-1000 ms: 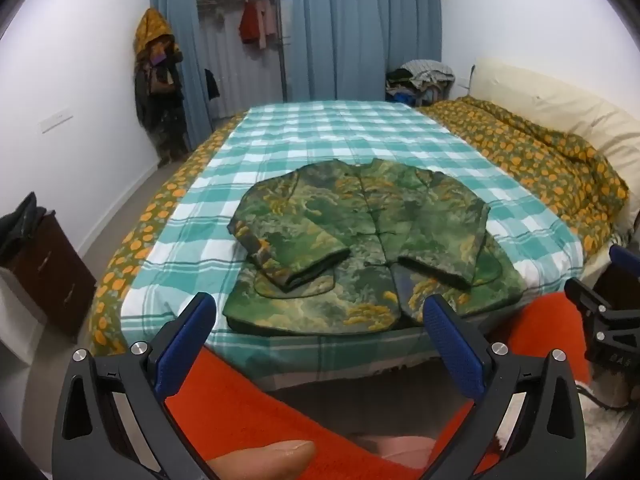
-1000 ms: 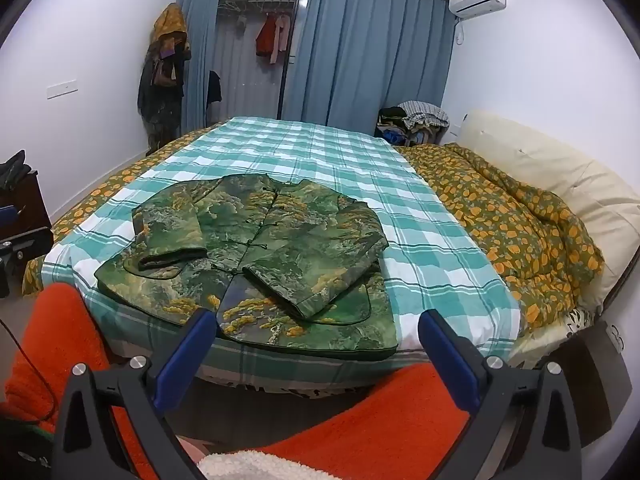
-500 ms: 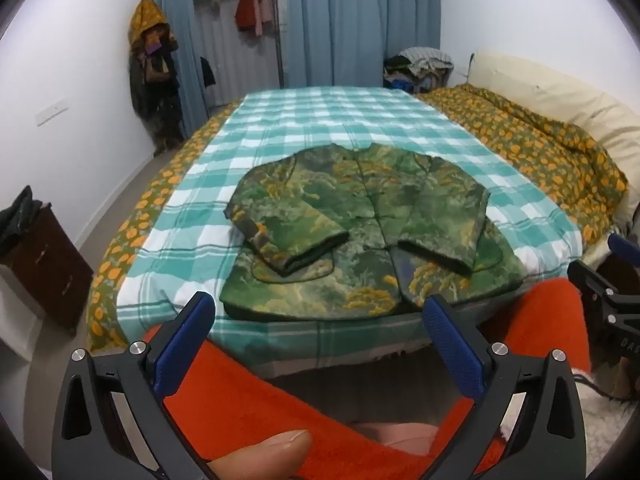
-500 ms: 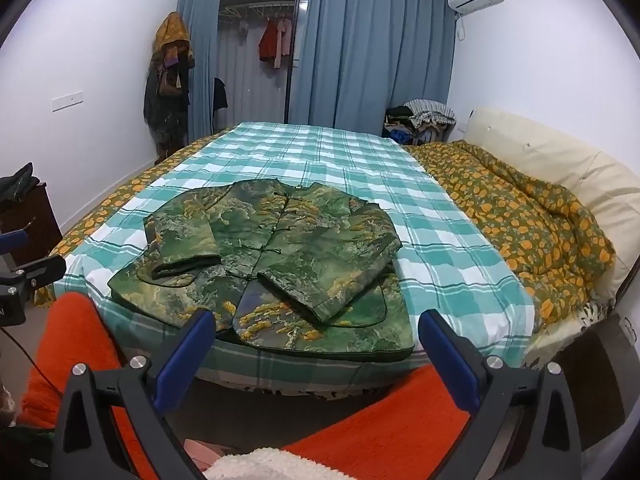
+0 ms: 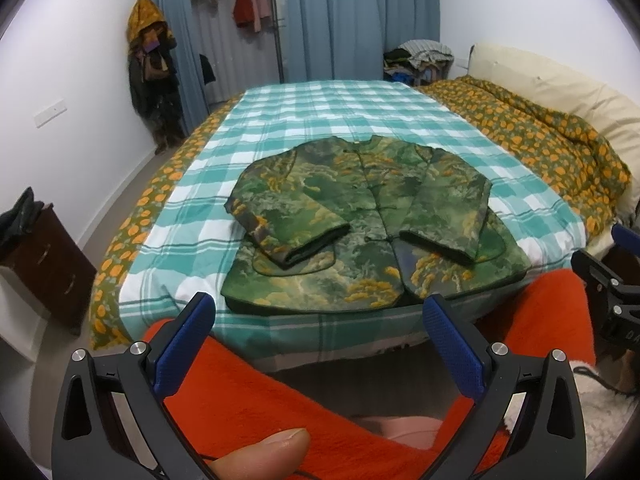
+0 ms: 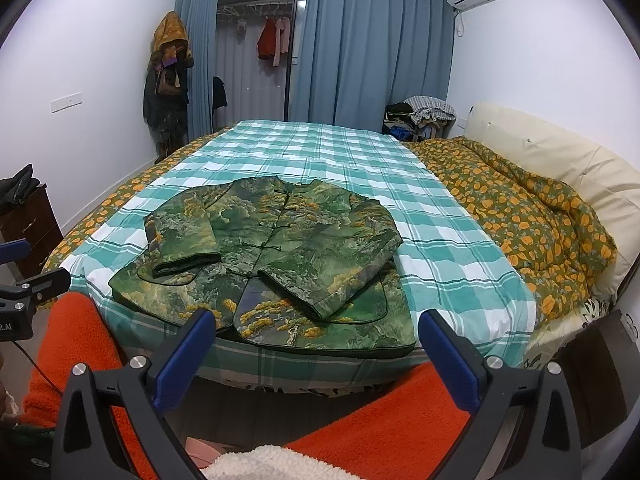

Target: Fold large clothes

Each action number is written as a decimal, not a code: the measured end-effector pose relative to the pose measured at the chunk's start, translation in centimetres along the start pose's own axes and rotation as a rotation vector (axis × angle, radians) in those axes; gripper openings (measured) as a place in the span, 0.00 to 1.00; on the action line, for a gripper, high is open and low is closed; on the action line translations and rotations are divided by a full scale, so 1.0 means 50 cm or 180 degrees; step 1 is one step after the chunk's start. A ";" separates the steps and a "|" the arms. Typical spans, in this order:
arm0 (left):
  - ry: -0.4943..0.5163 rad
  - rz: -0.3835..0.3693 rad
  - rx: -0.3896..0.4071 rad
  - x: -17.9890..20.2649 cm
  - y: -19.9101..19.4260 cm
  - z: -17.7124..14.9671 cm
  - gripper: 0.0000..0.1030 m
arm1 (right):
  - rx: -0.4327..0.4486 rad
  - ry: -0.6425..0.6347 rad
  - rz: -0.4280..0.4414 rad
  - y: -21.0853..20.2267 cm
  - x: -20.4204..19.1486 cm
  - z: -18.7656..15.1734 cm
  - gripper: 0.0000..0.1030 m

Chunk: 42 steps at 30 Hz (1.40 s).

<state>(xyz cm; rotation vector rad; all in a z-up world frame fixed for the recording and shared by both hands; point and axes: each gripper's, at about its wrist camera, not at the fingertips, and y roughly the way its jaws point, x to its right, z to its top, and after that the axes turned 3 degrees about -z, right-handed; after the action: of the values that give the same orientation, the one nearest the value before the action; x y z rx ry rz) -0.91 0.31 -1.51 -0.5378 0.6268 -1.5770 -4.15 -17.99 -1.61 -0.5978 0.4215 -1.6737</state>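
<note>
A green jacket [image 5: 360,220] with a yellow and green landscape print lies flat, front up, near the front edge of the bed, both sleeves folded in over its front. It also shows in the right wrist view [image 6: 280,256]. My left gripper [image 5: 320,316] is open and empty, held back from the bed edge in front of the jacket's hem. My right gripper [image 6: 316,328] is open and empty, also short of the hem. Neither touches the jacket.
The bed has a teal checked sheet [image 5: 320,120] and an orange-flowered quilt [image 6: 520,208] bunched along the right side. A dark cabinet [image 5: 44,264] stands at the left. The person's orange-clad legs [image 5: 280,392] are below the grippers. Coats hang in the far left corner [image 6: 168,80].
Both grippers have drawn back and up a little from the bed, so the jacket sits farther away in both views. The jacket has not moved and the jaws stay open.
</note>
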 end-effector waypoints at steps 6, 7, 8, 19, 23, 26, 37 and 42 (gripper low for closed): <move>0.0001 -0.0003 0.0002 -0.003 0.002 0.000 1.00 | 0.0000 -0.0029 0.0003 0.000 -0.005 -0.001 1.00; 0.0002 -0.0001 0.0000 -0.002 0.002 0.000 1.00 | -0.0003 -0.0038 0.0008 0.000 -0.006 0.000 1.00; 0.0005 0.0001 -0.0002 -0.002 0.001 0.000 1.00 | -0.0007 -0.0046 0.0013 0.000 -0.008 0.001 1.00; 0.0003 -0.0001 -0.0004 -0.003 0.002 -0.001 1.00 | -0.0014 -0.0063 0.0021 0.001 -0.011 0.000 1.00; 0.0016 -0.0008 -0.0014 -0.007 0.004 -0.002 1.00 | -0.0015 -0.0062 0.0022 0.001 -0.013 0.000 1.00; 0.0031 -0.0011 -0.0023 -0.008 0.005 -0.004 1.00 | -0.0026 -0.0072 0.0027 0.002 -0.016 -0.001 1.00; 0.0062 0.0000 -0.0048 0.005 0.006 -0.010 1.00 | -0.0044 -0.0089 0.0039 0.003 -0.021 -0.008 1.00; 0.0063 0.0000 -0.0051 0.006 0.006 -0.010 1.00 | -0.0048 -0.0092 0.0042 0.003 -0.022 -0.008 1.00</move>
<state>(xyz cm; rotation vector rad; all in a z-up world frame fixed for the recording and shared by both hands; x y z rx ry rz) -1.04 0.05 -2.07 -0.5348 0.6547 -1.5801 -4.14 -16.98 -2.21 -0.6284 0.4167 -1.6489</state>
